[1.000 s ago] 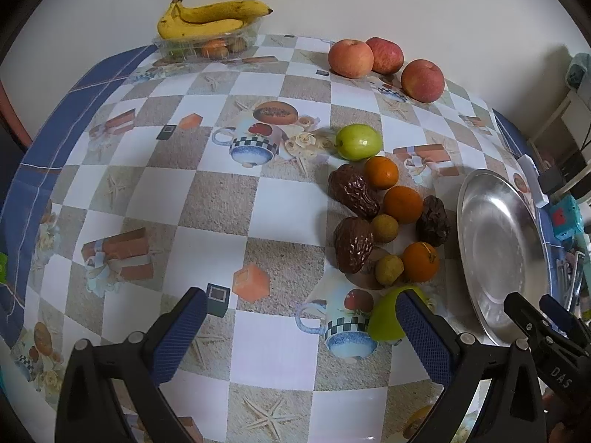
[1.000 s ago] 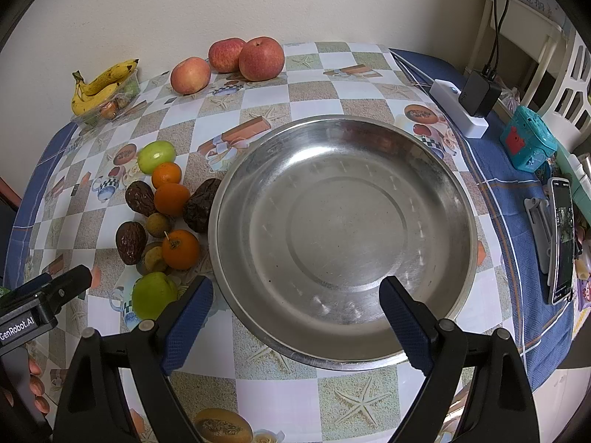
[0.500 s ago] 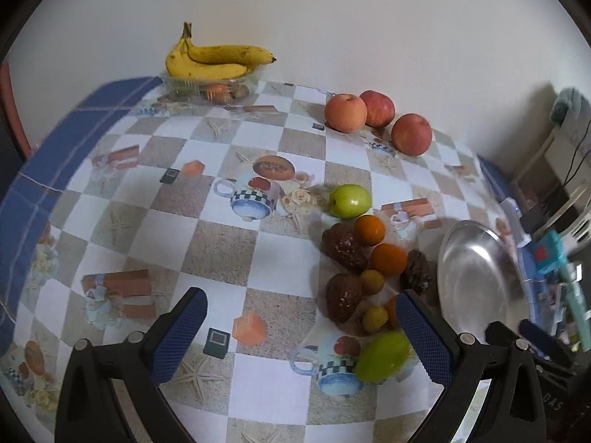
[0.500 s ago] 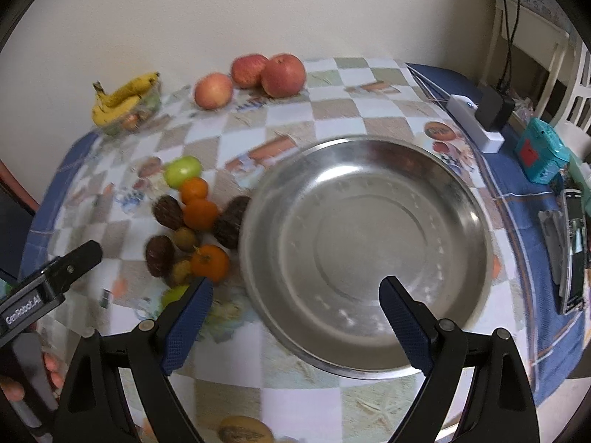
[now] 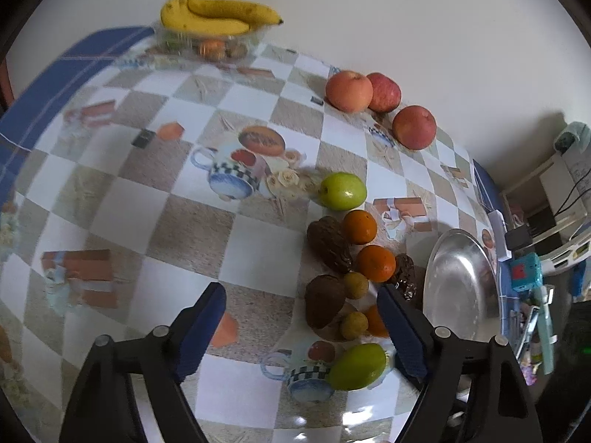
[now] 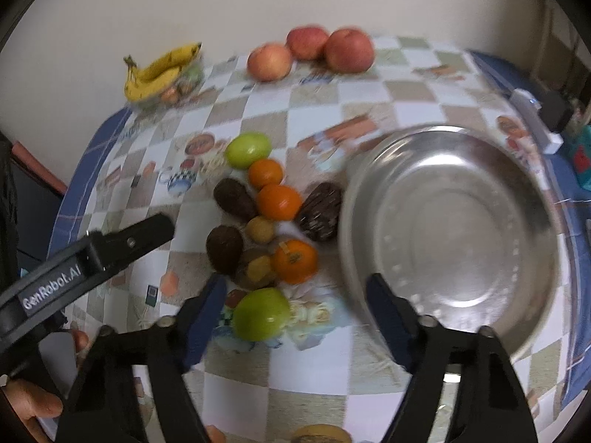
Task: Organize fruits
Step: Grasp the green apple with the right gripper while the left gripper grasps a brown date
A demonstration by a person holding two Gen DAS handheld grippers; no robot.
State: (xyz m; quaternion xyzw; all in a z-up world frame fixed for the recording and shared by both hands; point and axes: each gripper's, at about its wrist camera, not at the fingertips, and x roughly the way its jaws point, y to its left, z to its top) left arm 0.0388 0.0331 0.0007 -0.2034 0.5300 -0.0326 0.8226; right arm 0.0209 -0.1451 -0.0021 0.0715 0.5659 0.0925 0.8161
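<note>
- The table (image 5: pixel 258 251) wears a checked cloth printed with teapots and gift boxes, with a blue border at its edges.
- A steel dish (image 6: pixel 454 221) lies empty on the right side of the table, its left rim just beside the fruit cluster; in the left wrist view it shows edge-on (image 5: pixel 458 288).
- A bunch of bananas (image 5: pixel 214 14) rests on a clear tray at the far edge by the wall, well apart from the rest.
- Three red apples (image 5: pixel 349 90) sit close together at the far edge, near the wall.
- The left gripper (image 5: pixel 303 317) hangs over the table with its jaws apart; they have just been closing, with nothing pressed between them. Its right finger hides part of one orange.
- The right gripper (image 6: pixel 295 302) also has its jaws apart and has just been closing them; the near green fruit (image 6: pixel 260 319) lies below, between the fingers, untouched.
- A second green fruit (image 6: pixel 247 149) heads the far end of the cluster.
- Three oranges (image 6: pixel 279 201) run down the middle of the cluster.
- Dark brown fruits (image 6: pixel 225 243) flank the oranges, one of them touching the dish's rim.
- Small yellowish fruits (image 6: pixel 260 229) are wedged among them.
- A white power strip (image 6: pixel 535 118) and a teal box lie beyond the dish.
</note>
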